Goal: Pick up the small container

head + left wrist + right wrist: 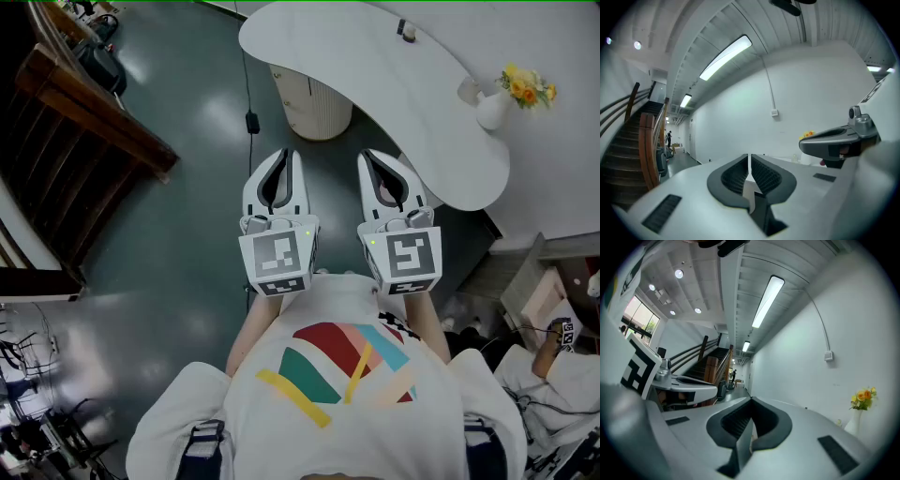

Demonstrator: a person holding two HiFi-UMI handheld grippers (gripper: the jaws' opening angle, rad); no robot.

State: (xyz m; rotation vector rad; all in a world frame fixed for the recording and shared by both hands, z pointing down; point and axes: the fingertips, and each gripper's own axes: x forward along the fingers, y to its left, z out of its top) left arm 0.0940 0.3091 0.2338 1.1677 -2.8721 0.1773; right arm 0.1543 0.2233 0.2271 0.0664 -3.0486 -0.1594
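Container [405, 31], I think the small dark thing, is far off. Close by, left gripper [288, 153] and right gripper [367, 156] are both squeezed tight on nothing. It sits ahead and right on the table [375, 66], nearer the right gripper.

small dark container [407, 31], seemingly upright, on white table [375, 84]

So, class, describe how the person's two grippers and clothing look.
Both the left gripper and right gripper have smooth white shells, claws lined with black ribbed pads, and a cube bearing black square markers. The person wears a white T-shirt with colourful stripes.
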